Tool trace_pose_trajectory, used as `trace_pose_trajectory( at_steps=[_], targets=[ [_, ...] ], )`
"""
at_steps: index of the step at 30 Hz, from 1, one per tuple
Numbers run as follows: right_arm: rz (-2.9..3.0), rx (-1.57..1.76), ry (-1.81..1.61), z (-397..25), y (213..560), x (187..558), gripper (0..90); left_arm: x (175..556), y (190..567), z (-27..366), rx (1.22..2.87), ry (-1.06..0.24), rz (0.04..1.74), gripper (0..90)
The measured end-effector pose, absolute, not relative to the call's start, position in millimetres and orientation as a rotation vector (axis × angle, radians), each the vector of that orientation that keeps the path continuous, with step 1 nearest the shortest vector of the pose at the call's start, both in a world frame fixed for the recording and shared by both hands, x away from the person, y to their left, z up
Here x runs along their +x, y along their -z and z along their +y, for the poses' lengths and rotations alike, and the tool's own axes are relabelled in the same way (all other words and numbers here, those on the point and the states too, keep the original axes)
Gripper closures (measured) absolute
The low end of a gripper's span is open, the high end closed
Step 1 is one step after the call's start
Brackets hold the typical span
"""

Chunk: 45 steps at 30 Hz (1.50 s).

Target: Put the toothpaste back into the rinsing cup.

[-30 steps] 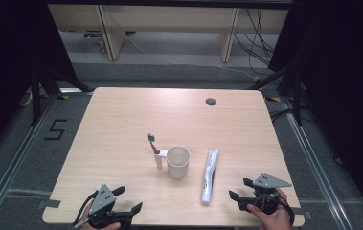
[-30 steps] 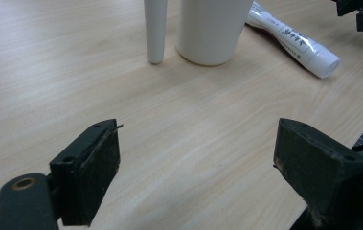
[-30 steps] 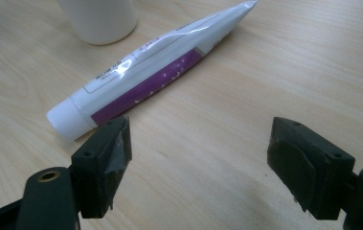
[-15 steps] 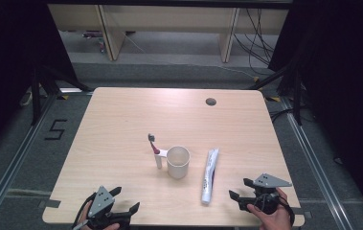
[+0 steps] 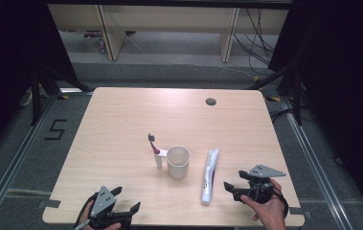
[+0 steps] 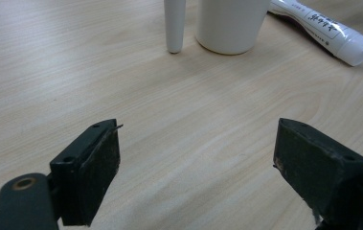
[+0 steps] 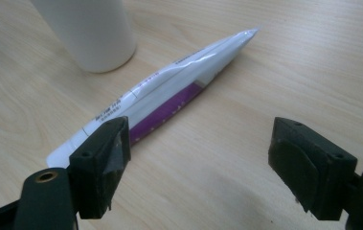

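A white cup stands near the middle of the wooden table. A toothbrush with a white handle lies just left of it. A white and purple toothpaste tube lies to the cup's right. My left gripper rests open at the table's front left edge, facing the cup, the toothbrush handle and the tube's cap end. My right gripper is open at the front right, close beside the tube, with the cup behind it. Neither holds anything.
A dark round grommet sits in the table's far right part. Wooden shelving and cables lie on the floor beyond the far edge. A "5" is marked on the floor at the left.
The left gripper has slid slightly nearer the front edge; the right one has barely moved. Cup, toothbrush and tube lie as before.
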State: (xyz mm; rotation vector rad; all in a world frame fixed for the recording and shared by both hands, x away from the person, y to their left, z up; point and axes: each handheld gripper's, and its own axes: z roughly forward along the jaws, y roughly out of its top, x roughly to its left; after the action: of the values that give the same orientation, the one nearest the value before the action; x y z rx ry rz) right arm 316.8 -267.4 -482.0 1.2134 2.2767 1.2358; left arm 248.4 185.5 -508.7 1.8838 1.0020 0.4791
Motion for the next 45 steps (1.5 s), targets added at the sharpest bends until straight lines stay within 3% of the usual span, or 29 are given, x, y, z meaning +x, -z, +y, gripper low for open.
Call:
trace_pose_trajectory(
  at_steps=[21,45],
  targets=[
    [2.385,1.347,-1.113,-230,469,339,27.4,247,510,187,1.867,-0.472,1.006,15.7],
    [2.511,1.369,-0.818,-182,487,371,24.5,246,509,188,1.882,-0.472,0.993,15.8]
  ],
)
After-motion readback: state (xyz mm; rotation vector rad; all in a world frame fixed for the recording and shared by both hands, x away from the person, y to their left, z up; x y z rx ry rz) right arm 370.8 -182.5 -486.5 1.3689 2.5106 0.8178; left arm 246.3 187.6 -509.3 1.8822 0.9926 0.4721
